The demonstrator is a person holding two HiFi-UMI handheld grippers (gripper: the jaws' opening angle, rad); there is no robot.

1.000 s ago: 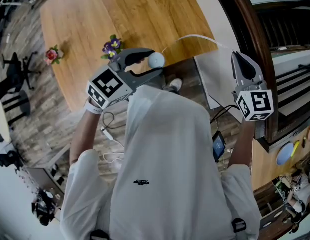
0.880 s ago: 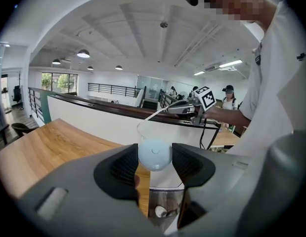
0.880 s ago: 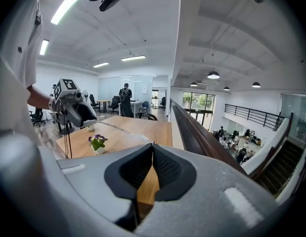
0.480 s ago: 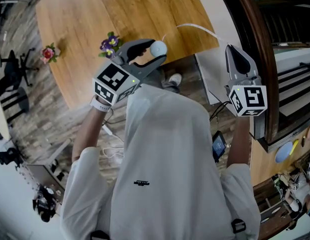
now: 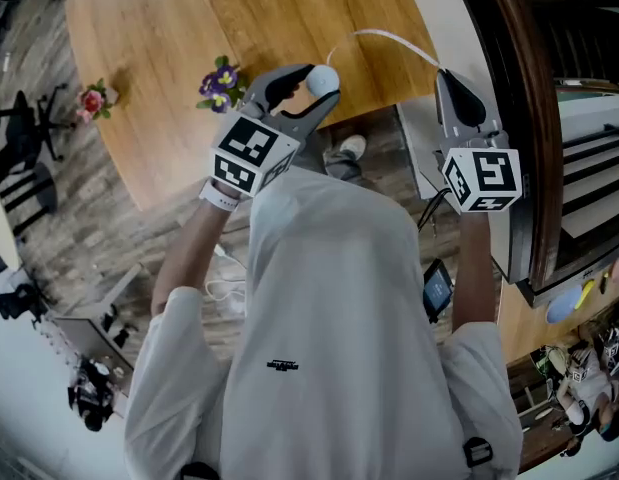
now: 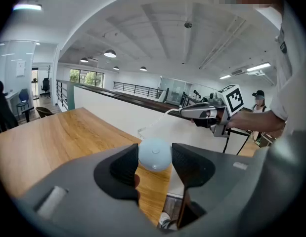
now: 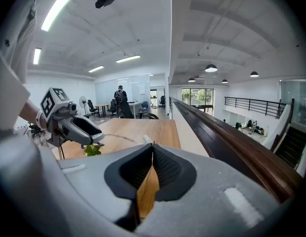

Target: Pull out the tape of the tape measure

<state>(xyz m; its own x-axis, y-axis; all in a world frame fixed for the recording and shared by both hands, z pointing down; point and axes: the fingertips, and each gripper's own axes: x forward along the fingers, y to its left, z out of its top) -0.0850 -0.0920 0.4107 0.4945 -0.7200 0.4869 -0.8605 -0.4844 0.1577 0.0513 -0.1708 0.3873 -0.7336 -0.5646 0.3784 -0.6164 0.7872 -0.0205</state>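
Tape measure (image 6: 154, 155) in left tool (image 5: 311, 84), right tool (image 7: 151, 149) pinching tape (image 5: 385, 36)

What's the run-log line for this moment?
left gripper: shut on pale-blue tape measure case | right gripper: shut on tape | tape: out, arcing between grippers

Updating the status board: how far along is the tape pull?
Done: the left gripper clamps the round tape measure, and the right gripper is shut on the end of the tape. In hand: a short white length arcs slack between them. Left: probably drawing the hands further apart to pull more out.
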